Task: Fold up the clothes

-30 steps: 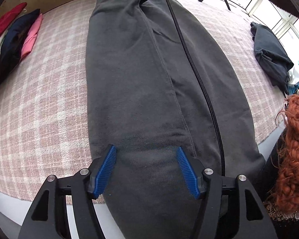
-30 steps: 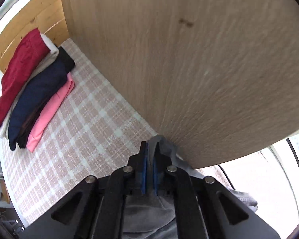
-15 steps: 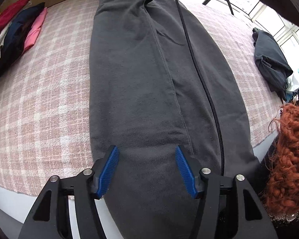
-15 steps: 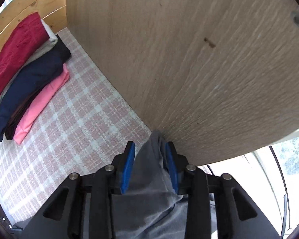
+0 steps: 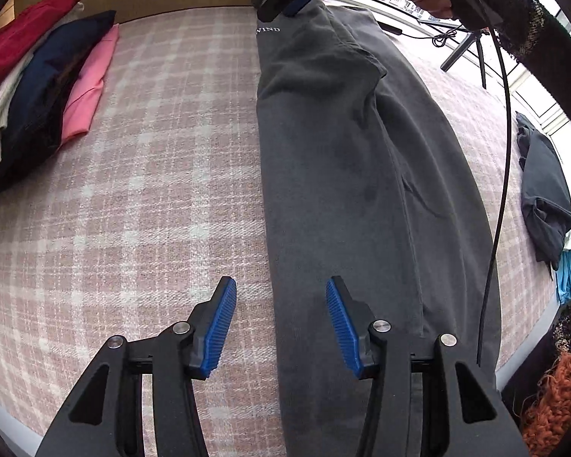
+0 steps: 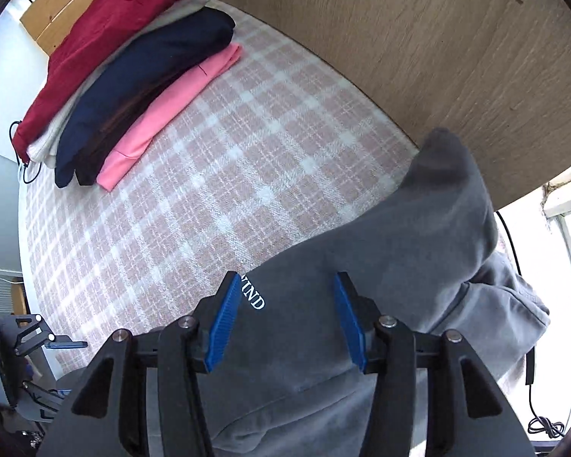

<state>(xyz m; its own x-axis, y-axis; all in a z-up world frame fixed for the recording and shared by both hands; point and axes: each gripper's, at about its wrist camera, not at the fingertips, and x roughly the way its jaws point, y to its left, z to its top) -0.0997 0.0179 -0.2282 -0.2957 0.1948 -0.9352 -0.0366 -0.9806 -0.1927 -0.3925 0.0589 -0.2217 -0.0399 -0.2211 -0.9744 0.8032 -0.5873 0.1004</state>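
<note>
Grey trousers (image 5: 346, 175) lie lengthwise on a pink plaid bedcover (image 5: 163, 198), running from six o'clock to twelve in the left wrist view. The left gripper (image 5: 281, 323) hangs over their near end, released, its fingers straddling the fabric's left edge. At twelve o'clock the right gripper (image 6: 289, 316) hovers above the end printed "WIND", jaws opening, apparently clear of the cloth. Folded garments (image 6: 133, 76) are stacked at ten o'clock.
</note>
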